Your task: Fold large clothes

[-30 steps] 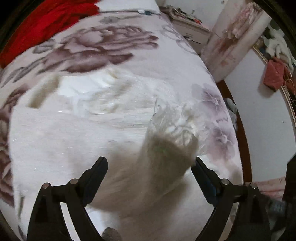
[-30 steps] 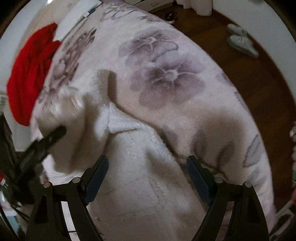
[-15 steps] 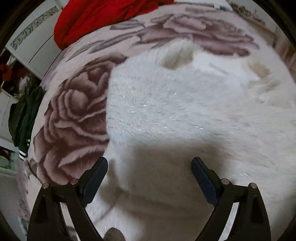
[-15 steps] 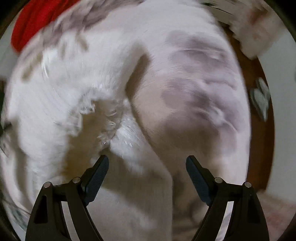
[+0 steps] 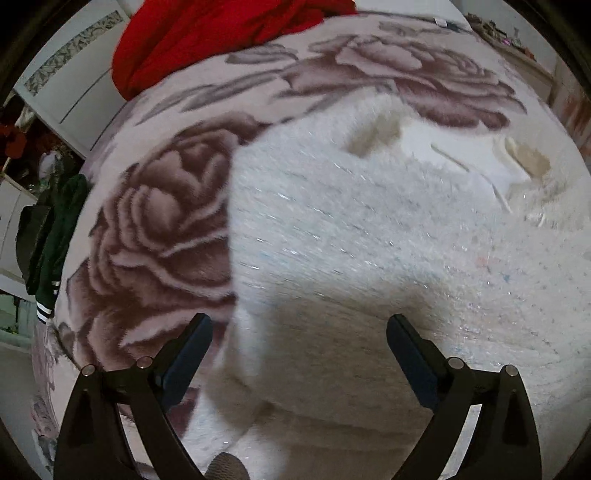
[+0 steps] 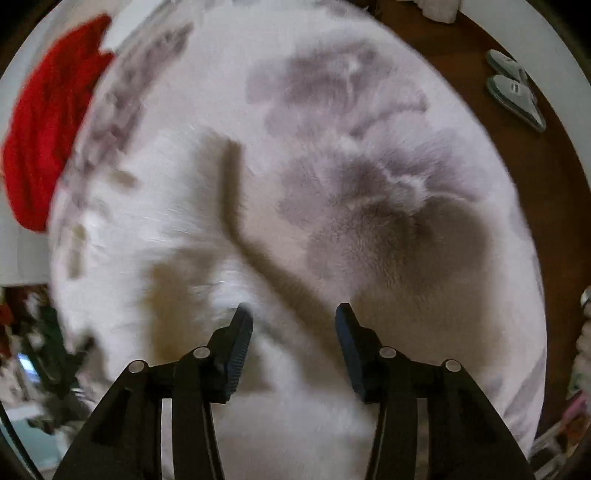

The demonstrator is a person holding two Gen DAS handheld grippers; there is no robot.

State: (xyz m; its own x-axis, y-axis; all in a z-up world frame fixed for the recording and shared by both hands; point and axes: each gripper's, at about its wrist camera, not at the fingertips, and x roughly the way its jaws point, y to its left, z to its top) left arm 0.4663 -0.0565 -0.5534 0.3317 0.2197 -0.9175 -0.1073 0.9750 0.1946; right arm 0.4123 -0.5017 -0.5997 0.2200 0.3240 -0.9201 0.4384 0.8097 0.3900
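A fluffy white sweater lies spread on a bed covered by a pale blanket with large mauve roses. My left gripper is wide open and empty, hovering over the sweater's near left edge. In the right wrist view the sweater lies left of centre, blurred. My right gripper is partly open with nothing between its fingers, above the sweater's right edge where it meets the blanket.
A red garment lies bunched at the far end of the bed, also in the right wrist view. Dark green clothing hangs left of the bed. Slippers sit on the brown floor at right.
The left gripper has drifted slightly right over the sweater's left edge, still wide open. The right gripper's fingers have narrowed from wide open and the view has swung over the sweater's right edge.
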